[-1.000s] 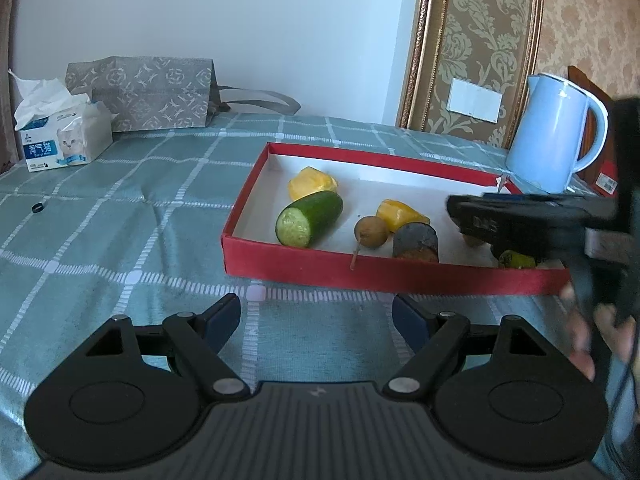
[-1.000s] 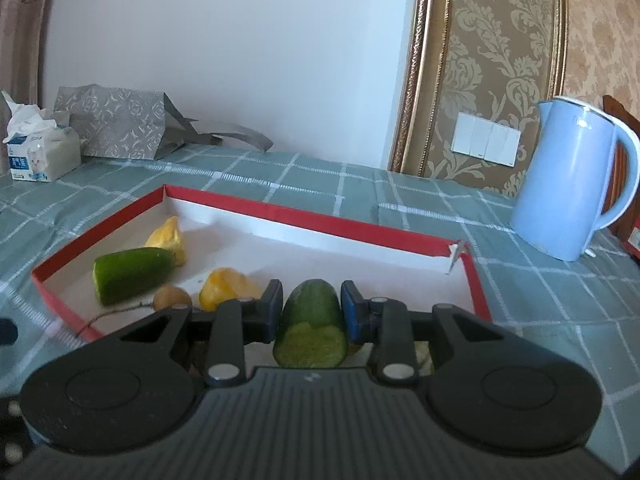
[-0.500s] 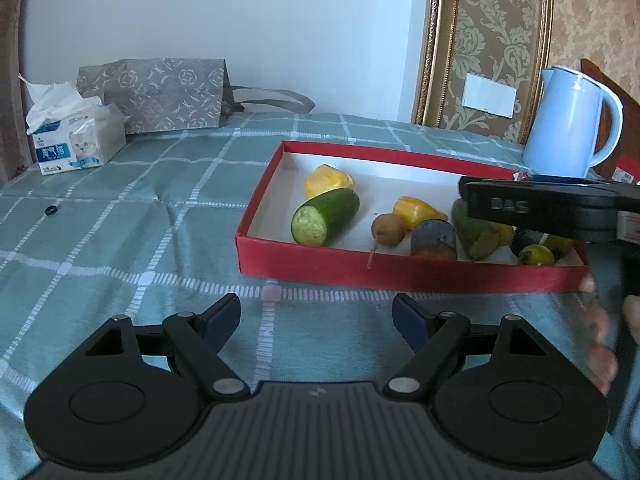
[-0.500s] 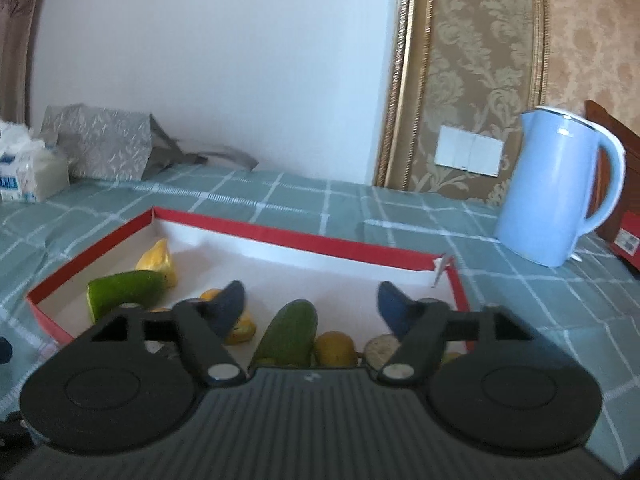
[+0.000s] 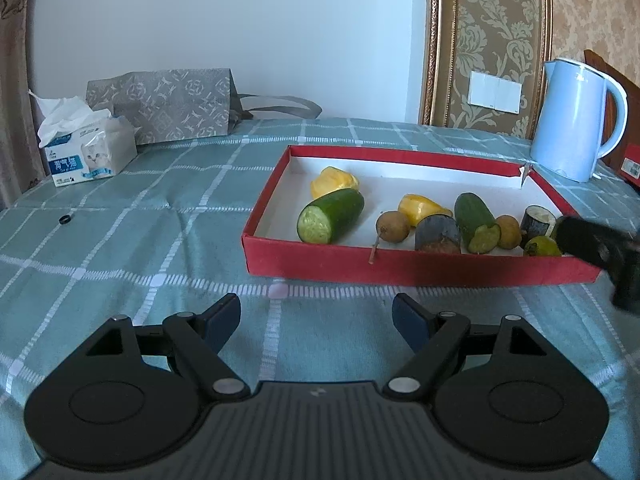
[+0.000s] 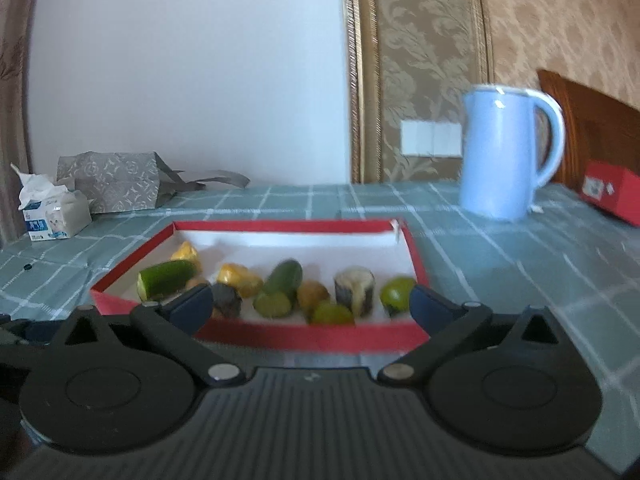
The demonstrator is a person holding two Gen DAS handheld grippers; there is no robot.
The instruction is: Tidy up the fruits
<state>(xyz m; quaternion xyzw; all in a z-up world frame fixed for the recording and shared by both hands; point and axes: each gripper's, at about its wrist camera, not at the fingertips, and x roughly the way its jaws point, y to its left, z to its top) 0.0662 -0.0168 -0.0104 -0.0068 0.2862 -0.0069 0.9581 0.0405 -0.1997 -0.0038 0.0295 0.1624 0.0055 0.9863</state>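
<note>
Covering the table (image 5: 120,240) is a teal checked cloth, and on it the red tray (image 5: 400,268) holds the fruits, with the blue kettle (image 5: 572,120) behind its far right corner. In front of the tray, the left gripper (image 5: 316,320) hangs wide and empty; the right gripper (image 6: 310,304), jaws just opened wide, holds nothing, and the cucumber piece (image 6: 280,284) lies in the tray.

a table (image 5: 120,248) in teal checked cloth — on it a red tray (image 5: 400,266), blue kettle (image 5: 572,120), tissue box (image 5: 90,156), grey paper bag (image 5: 168,106), small black ring (image 5: 67,219).

The right gripper (image 5: 600,248) shows blurred and cut off at the picture's edge.
</note>
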